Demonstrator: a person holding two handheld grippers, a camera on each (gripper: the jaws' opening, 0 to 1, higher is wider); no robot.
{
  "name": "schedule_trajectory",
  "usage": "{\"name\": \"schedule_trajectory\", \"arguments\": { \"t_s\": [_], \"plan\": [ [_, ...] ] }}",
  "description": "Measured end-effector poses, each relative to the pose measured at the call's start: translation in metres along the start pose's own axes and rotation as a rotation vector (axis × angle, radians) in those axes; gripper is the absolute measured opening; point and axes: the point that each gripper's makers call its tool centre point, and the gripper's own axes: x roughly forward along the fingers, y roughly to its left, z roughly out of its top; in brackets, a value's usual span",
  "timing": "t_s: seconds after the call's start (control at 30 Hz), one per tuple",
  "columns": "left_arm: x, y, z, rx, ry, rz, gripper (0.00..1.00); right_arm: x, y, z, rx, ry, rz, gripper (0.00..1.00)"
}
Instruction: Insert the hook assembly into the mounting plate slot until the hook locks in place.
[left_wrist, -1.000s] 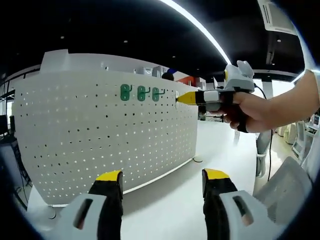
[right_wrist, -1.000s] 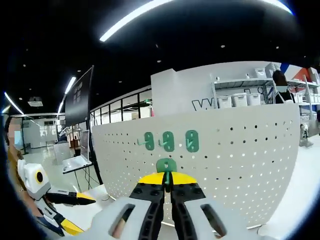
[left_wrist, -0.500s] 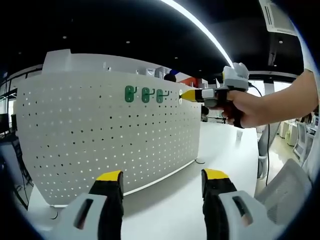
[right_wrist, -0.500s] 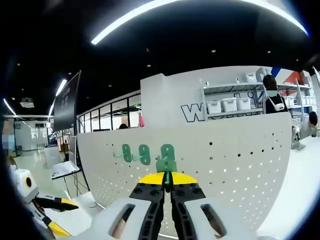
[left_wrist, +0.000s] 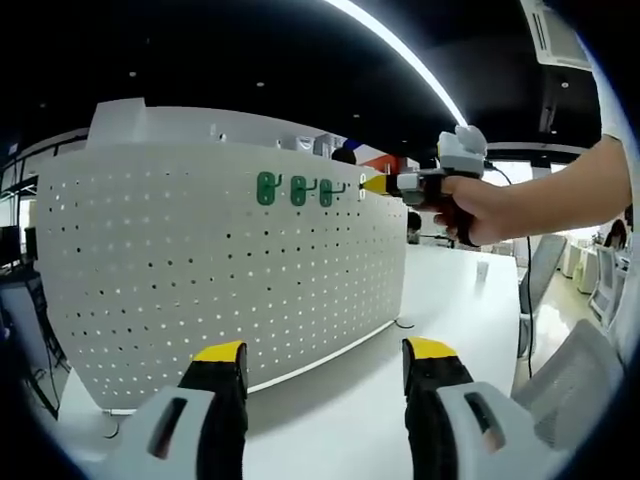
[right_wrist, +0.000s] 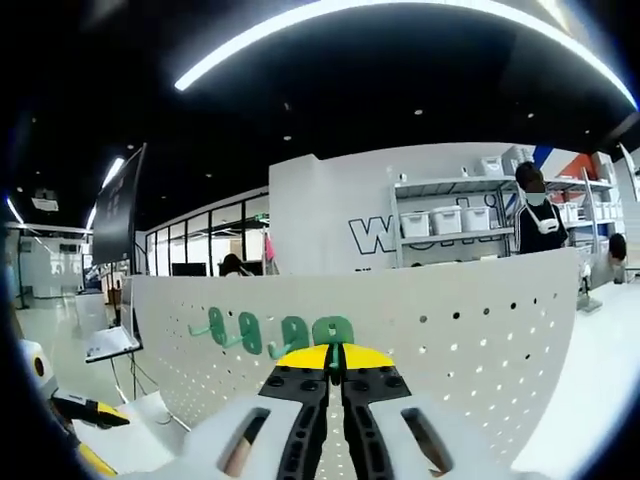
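A white pegboard (left_wrist: 220, 270) stands upright on the table and carries three green hooks (left_wrist: 297, 190) in its top row. My right gripper (left_wrist: 372, 184), held by a hand (left_wrist: 470, 205), has its yellow tips at the board just right of the third hook. In the right gripper view the right gripper (right_wrist: 336, 362) is shut on a green hook (right_wrist: 336, 331), level with the mounted green hooks (right_wrist: 248, 331) on the pegboard (right_wrist: 470, 350). My left gripper (left_wrist: 325, 362) hangs open low in front of the board, holding nothing. It also appears as a yellow-tipped left gripper (right_wrist: 88, 410) at the lower left.
The white table top (left_wrist: 440, 290) runs along the pegboard's foot to the right. A grey chair (left_wrist: 575, 360) stands at the right edge. Behind the board are a shelf with white bins (right_wrist: 455, 220), a person (right_wrist: 540, 205) and a laptop (right_wrist: 105, 343).
The right gripper has moved up and in toward the pegboard's top row; the held hook now sits in line with the three mounted hooks. The left gripper has stayed open and still.
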Motion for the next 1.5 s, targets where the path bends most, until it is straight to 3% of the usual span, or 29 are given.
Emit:
{"name": "schedule_trajectory", "arguments": {
  "t_s": [0.87,1.5],
  "plan": [
    [0.001,0.014,-0.007,-0.018,0.021,0.038,0.63,0.023,-0.009,-0.001,-0.018,-0.010,-0.004,0.00],
    [0.002,0.017,-0.011,-0.028,0.031,0.045,0.62,0.025,-0.011,-0.006,-0.018,-0.002,-0.046,0.00]
  ]
}}
